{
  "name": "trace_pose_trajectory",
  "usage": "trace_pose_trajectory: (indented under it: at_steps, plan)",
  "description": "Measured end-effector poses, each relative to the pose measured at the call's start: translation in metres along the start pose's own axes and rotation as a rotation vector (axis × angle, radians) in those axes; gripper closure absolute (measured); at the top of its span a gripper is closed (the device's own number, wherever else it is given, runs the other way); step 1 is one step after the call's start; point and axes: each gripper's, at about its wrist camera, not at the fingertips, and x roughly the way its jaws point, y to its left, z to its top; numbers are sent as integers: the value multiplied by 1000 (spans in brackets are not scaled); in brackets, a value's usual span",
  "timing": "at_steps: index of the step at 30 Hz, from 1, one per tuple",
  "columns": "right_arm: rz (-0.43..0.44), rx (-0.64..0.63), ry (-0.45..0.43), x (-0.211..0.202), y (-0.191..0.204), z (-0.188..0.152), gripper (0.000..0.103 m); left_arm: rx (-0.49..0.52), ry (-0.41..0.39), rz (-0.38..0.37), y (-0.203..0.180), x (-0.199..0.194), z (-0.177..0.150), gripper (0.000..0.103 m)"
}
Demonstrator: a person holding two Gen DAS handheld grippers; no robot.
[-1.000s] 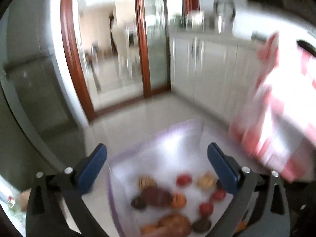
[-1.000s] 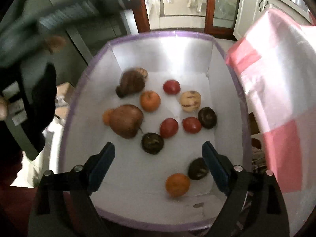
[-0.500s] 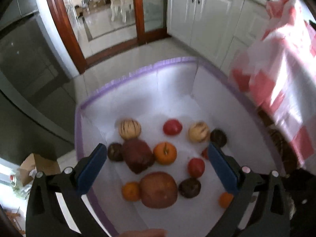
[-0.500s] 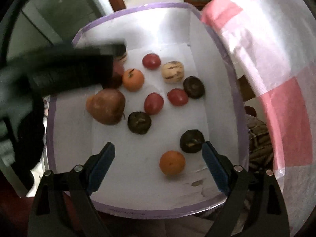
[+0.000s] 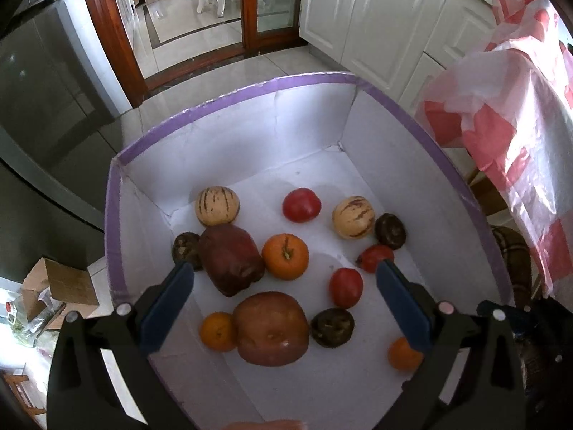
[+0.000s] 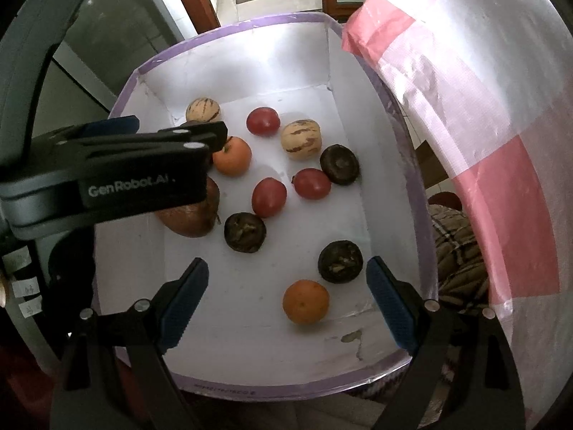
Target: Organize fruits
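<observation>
A white box with a purple rim (image 5: 229,95) (image 6: 401,136) holds several fruits: striped pale melons (image 5: 216,206), red tomatoes (image 5: 301,205), oranges (image 5: 285,256), dark passion fruits (image 6: 245,232) and two big brown-red fruits (image 5: 271,328). My left gripper (image 5: 284,306) is open and empty, hovering over the box's left part above the big brown fruit. It shows from the side in the right wrist view (image 6: 107,165). My right gripper (image 6: 286,304) is open and empty above the box's near end, over an orange (image 6: 305,301) and beside a passion fruit (image 6: 340,261).
A pink and white checked plastic cloth (image 6: 483,125) (image 5: 519,125) hangs along the box's right side. A plaid item (image 6: 454,251) lies under it. White cabinets (image 5: 376,18) and a wood-framed glass door (image 5: 179,18) stand behind. A cardboard box (image 5: 61,286) sits on the floor at left.
My left gripper has swung down from facing the room to looking into the box and moved in over the fruits. My right gripper has shifted closer to the box's near right end.
</observation>
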Motion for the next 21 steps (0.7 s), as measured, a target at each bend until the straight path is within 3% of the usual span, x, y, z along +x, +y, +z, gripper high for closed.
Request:
trace_pose_trajectory:
  at_steps: [21]
  plan:
    - [-1, 12, 13, 3, 0, -2, 16, 3, 15, -18, -6, 2, -1, 1]
